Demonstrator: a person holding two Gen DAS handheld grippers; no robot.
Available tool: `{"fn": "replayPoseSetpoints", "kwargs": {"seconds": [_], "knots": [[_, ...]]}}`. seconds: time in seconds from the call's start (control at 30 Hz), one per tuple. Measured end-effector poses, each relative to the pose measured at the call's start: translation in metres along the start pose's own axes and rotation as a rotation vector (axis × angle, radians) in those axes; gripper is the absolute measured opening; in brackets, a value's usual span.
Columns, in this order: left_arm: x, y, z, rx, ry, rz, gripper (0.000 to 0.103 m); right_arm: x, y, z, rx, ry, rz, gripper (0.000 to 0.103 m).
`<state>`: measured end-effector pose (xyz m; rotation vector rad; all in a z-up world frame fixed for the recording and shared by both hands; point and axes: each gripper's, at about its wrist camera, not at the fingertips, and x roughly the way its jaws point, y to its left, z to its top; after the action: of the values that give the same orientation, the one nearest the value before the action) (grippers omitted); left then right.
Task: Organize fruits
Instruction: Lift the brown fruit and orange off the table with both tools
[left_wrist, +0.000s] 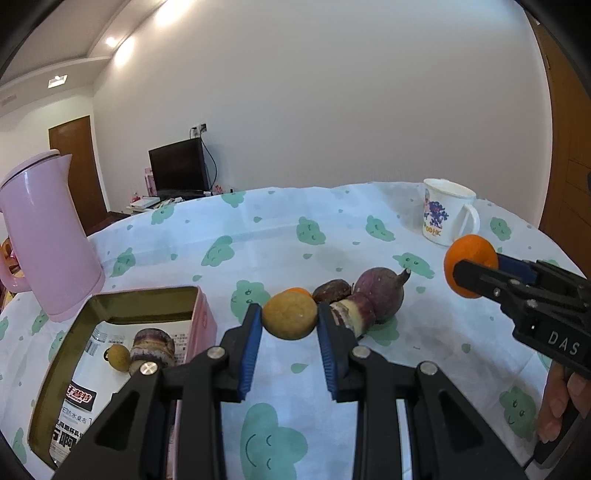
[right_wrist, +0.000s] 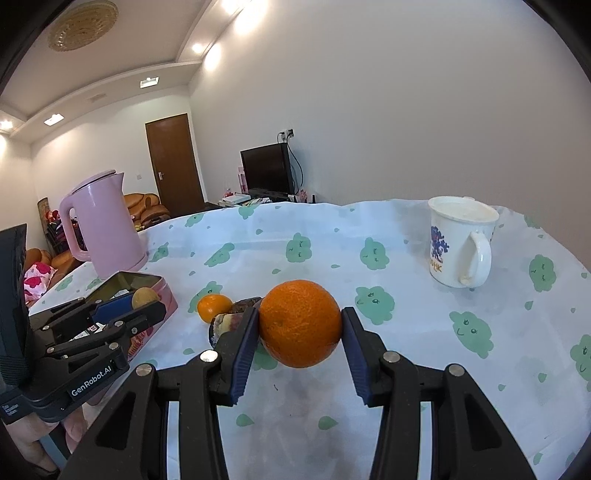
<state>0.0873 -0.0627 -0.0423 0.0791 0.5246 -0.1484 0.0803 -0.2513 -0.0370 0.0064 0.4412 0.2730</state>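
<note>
Fruits, left wrist view: your left tool (left_wrist: 290, 325) pinches a yellow-brown round fruit (left_wrist: 290, 314) between its blue pads, held above the tabletop (left_wrist: 280, 236). Just behind it lie a small orange (left_wrist: 298, 291), a dark brown fruit (left_wrist: 331, 290), a purple round root (left_wrist: 380, 293) and a cut purple-skinned piece (left_wrist: 351, 314), all clustered and touching or nearly so. To the left stands an open pink tin (left_wrist: 201, 314); inside it lie a small yellow fruit (left_wrist: 117, 356) and a purple-striped cut piece (left_wrist: 153, 347), side by side. A pink kettle (left_wrist: 44, 236) stands behind the tin, and a white mug (left_wrist: 447, 212) stands far right. Your right tool (left_wrist: 471, 267) enters from the right, clamped on a large orange (left_wrist: 471, 254) in the air.

Right wrist view: your right tool (right_wrist: 300, 332) grips the large orange (right_wrist: 300, 323) between both pads, clear of the cloth. The small orange (right_wrist: 213, 306) and the cut piece (right_wrist: 225, 321) lie just behind and to the left of it. Further left, your left tool (right_wrist: 146, 304) holds the yellow-brown fruit (right_wrist: 144, 297) beside the pink tin (right_wrist: 166, 295). The kettle (right_wrist: 103, 229) stands behind it; the mug (right_wrist: 460, 243) stands well apart at right.
</note>
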Motion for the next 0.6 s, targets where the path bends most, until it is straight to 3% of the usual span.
{"fn": "replayPoseSetpoints", "kwargs": {"seconds": [0.6], "knots": [[-0.014,-0.001,0.0,-0.002,-0.072,0.014,0.031,-0.01,0.007,-0.001,-0.04,-0.053,-0.004,0.047]]}}
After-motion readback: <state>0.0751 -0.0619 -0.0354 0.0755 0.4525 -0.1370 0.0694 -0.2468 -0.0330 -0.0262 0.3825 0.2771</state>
